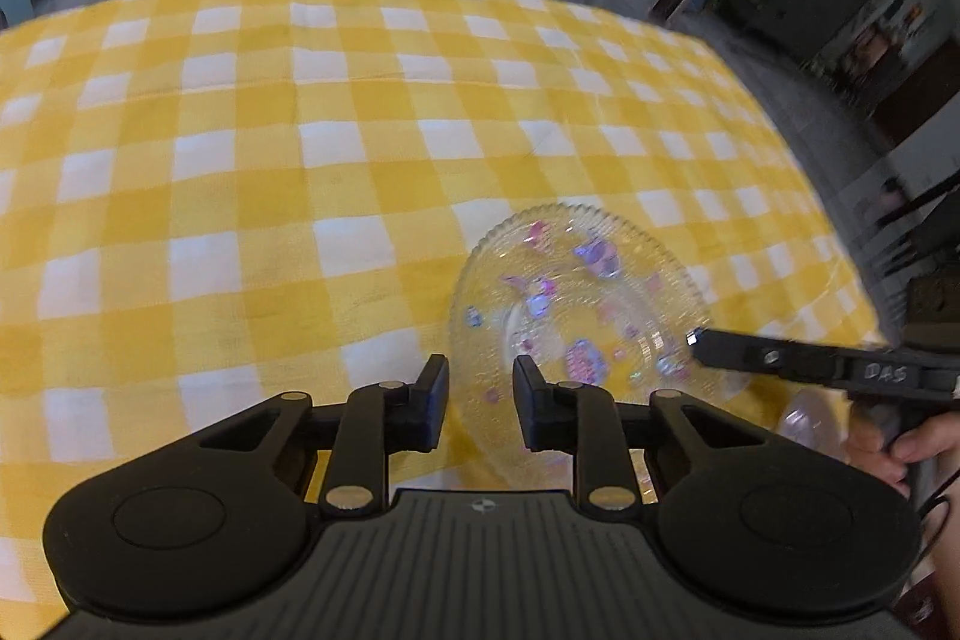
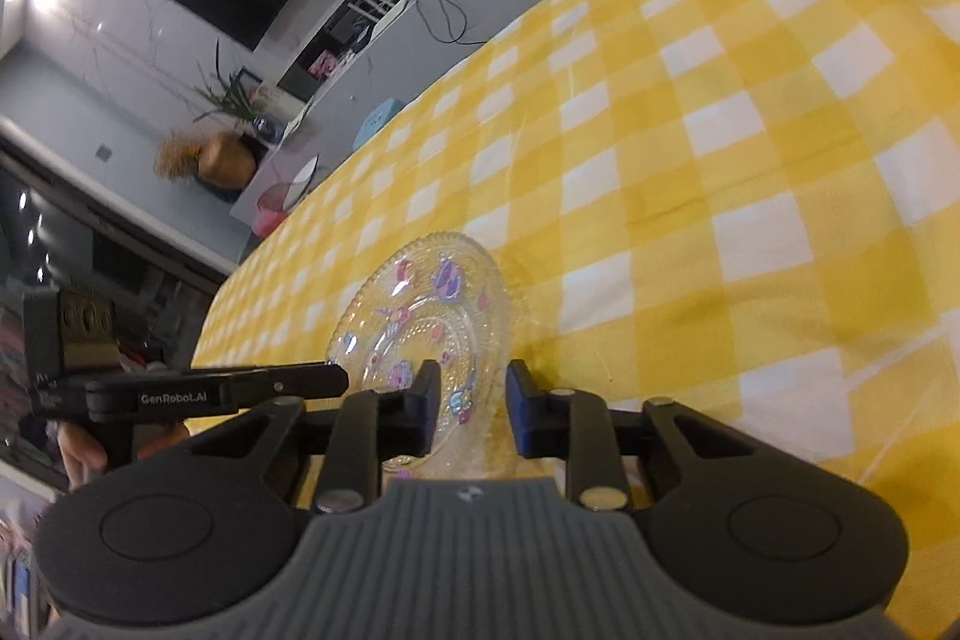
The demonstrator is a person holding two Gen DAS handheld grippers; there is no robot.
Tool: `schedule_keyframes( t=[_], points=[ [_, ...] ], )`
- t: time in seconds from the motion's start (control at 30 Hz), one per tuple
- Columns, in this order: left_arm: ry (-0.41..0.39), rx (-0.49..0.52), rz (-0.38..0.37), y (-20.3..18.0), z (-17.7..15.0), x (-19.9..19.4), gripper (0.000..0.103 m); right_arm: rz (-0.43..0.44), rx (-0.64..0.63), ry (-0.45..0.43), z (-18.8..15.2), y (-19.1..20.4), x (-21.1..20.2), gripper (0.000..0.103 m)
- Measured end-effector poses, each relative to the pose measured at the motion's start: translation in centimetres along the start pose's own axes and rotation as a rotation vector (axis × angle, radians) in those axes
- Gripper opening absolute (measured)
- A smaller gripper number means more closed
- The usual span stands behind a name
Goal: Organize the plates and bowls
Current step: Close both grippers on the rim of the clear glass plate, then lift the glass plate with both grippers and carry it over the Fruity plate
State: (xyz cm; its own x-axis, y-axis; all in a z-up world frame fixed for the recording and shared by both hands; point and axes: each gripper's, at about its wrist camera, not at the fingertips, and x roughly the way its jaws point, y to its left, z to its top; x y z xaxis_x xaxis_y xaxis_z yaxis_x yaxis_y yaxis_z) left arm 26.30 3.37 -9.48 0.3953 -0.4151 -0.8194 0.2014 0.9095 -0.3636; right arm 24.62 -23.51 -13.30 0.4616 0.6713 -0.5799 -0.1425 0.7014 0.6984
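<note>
While poised over the yellow checked tabletop (image 1: 240,148), hovered with left claw (image 1: 480,400) parted, empty, at the near rim of a clear glass plate (image 1: 576,304) printed with pink and purple figures. Reached in from the side with right claw (image 2: 471,403), likewise parted over that plate. Read "GenRobot.AI" on one body, "DAS" on the other.

Your left gripper's (image 1: 479,388) black body hides the near rim of the clear beaded glass plate with pink and purple decals (image 1: 576,304); your right gripper (image 2: 469,394) covers that plate's near edge too. Both views are blurred.
</note>
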Motion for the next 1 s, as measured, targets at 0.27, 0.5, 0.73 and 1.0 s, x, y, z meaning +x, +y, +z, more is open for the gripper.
schedule_keyframes(
  t=[0.27,0.5,0.73,1.0],
  points=[
    [-0.017,-0.076,-0.034,1.1,0.0,-0.2,0.015,-0.007,0.033,-0.014,-0.5,-0.4,-0.3,0.011],
    [-0.04,-0.066,-0.027,1.1,-0.3,-0.3,0.012,-0.062,-0.014,-0.035,-0.6,0.3,-0.5,0.005],
    [-0.01,-0.059,-0.034,1.2,-0.1,-0.7,0.012,-0.043,-0.006,-0.045,-0.7,0.8,-1.3,0.004],
    [0.015,-0.033,-0.039,0.1,0.0,-1.5,0.012,-0.017,0.009,-0.057,-1.8,2.4,-3.8,0.004]
  ],
)
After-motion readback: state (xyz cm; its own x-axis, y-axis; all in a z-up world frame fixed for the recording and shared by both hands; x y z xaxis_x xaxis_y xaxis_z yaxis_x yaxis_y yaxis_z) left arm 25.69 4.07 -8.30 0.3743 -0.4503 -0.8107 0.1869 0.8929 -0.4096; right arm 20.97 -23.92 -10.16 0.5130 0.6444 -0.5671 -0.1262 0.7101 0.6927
